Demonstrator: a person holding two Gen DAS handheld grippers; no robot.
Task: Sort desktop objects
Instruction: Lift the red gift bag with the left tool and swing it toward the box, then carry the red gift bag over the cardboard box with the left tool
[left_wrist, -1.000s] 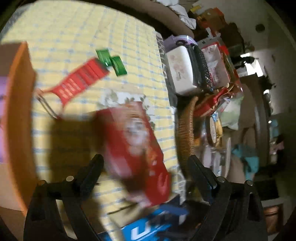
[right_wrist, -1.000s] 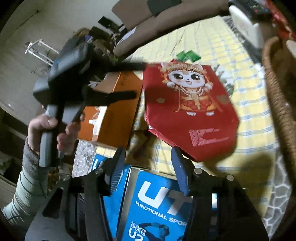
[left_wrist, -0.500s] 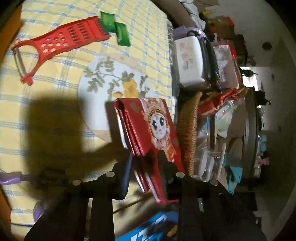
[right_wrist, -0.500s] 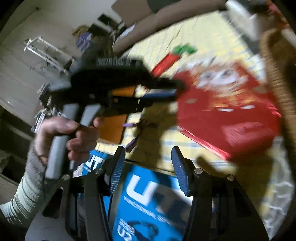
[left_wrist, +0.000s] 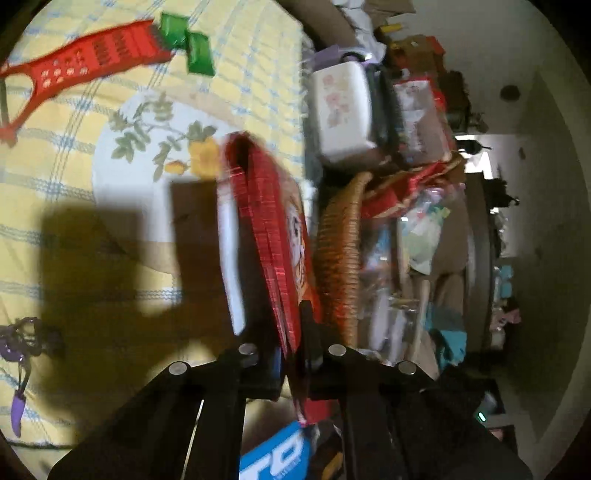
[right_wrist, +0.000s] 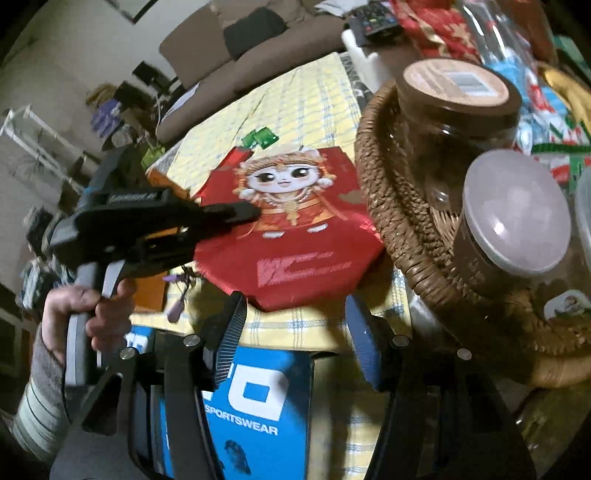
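On the yellow checked cloth (right_wrist: 310, 107) lies a red packet (right_wrist: 295, 236) with a cartoon cat on it. The left tongs (left_wrist: 291, 339) are clamped on the packet's near edge. In the left wrist view the packet stands on its side between the two black fingers, so only its thin red edge and a bit of the cat show. It is blurry there. A white strip runs along its left side, and I cannot tell what that strip is.

From the right wrist view, a hand (right_wrist: 81, 314) in a striped sleeve holds those left tongs, and their black tip covers the left part of the packet. The right tongs (right_wrist: 295, 336) hold nothing. Their jaws are opening, and between them sits only the top of a blue box (right_wrist: 255, 402) with white letters. The box is cut off at the bottom, so the words cannot all be read.

Right beside the packet, on its right, is a brown wicker basket (right_wrist: 384, 192). Two jars stand in it, and its far side runs out of the picture. Far on the cloth lies a red grater (left_wrist: 88, 62), and two green packets (left_wrist: 188, 44) touch its end. The grater's left end is cut off. A purple thing (left_wrist: 18, 369) lies near left in dark shadow, too dim to name. An orange box (right_wrist: 151, 291) is mostly hidden behind the left tongs.
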